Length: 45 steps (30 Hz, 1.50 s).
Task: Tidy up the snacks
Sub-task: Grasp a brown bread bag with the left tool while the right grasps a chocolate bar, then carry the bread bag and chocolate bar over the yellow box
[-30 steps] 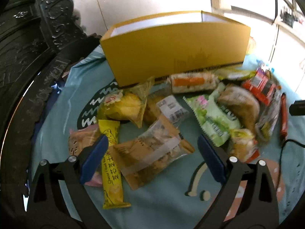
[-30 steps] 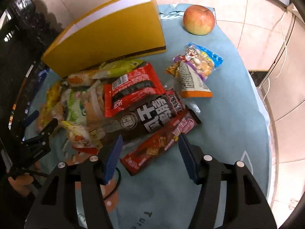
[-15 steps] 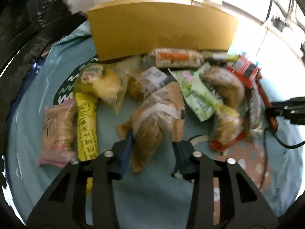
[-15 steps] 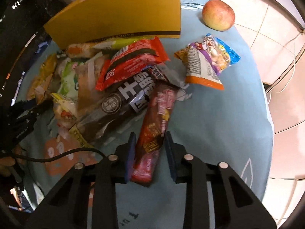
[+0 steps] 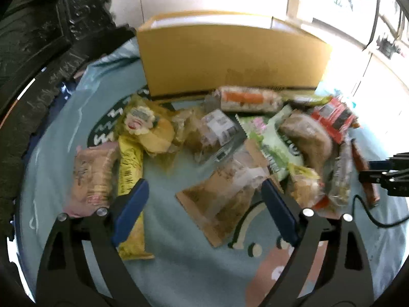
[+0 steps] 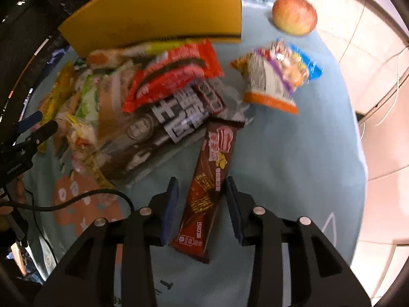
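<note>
A heap of snack packets lies on a teal cloth in front of a yellow cardboard box (image 5: 230,56), which also shows in the right wrist view (image 6: 163,15). My left gripper (image 5: 204,199) is open, its blue pads either side of a brown paper-and-film packet (image 5: 225,192) that lies flat on the cloth. My right gripper (image 6: 202,199) is open around a long brown-red biscuit bar (image 6: 209,179) that lies between the pads, with small gaps on both sides. The right gripper (image 5: 383,174) shows at the right edge of the left wrist view.
A yellow stick pack (image 5: 130,179) and a pink packet (image 5: 92,176) lie left of the left gripper. A red packet (image 6: 173,74), a black packet (image 6: 163,128), a blue-orange bag (image 6: 276,76) and an apple (image 6: 294,12) lie ahead of the right gripper. A black cable (image 6: 76,199) crosses the cloth.
Both grippers closed on their packets half a second ago and have opened again. The brown packet has turned and shifted right. The biscuit bar has turned to point straight ahead, clear of the pile.
</note>
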Available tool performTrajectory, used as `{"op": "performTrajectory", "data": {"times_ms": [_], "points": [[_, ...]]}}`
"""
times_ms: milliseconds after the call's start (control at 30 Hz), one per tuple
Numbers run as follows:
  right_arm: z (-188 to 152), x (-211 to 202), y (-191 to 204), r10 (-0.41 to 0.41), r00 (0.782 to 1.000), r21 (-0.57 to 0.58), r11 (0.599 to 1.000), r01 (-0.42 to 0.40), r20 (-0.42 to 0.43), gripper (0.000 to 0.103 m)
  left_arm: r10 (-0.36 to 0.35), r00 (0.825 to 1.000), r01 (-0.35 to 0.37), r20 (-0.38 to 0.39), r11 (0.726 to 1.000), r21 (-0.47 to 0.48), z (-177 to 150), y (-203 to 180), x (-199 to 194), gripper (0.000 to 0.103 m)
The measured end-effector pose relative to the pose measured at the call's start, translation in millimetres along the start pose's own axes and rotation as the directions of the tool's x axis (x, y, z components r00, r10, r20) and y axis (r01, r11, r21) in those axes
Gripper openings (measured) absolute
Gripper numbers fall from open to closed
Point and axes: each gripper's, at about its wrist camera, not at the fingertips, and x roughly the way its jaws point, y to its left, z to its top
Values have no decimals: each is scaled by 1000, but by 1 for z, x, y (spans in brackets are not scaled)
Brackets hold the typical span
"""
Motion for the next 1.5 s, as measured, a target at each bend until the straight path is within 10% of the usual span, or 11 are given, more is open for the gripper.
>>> {"op": "performTrajectory", "data": {"times_ms": [33,100,267,967,1500], "points": [[1,1,3,-11,1000,-17,1000,11,-3,30,1,1000,-1,-10,1000,3,0,-2,5,90],[2,1,4,23,1000,-20,1000,-23,-11,26,-17,999,19,-48,998,61,-2,-13,15,48],[-1,-11,5,60,998,-30,998,-60,15,24,-58,998,61,-34,994,86,-5,-14,7,29],[12,-113,6,211,946,-60,978,-202,244,24,-104,971,114,216,993,-35,13,-14,-110,28],[123,-228,7,217,821,-193,972,-132,529,24,-49,902,90,429,993,-76,152,-17,-160,28]]}}
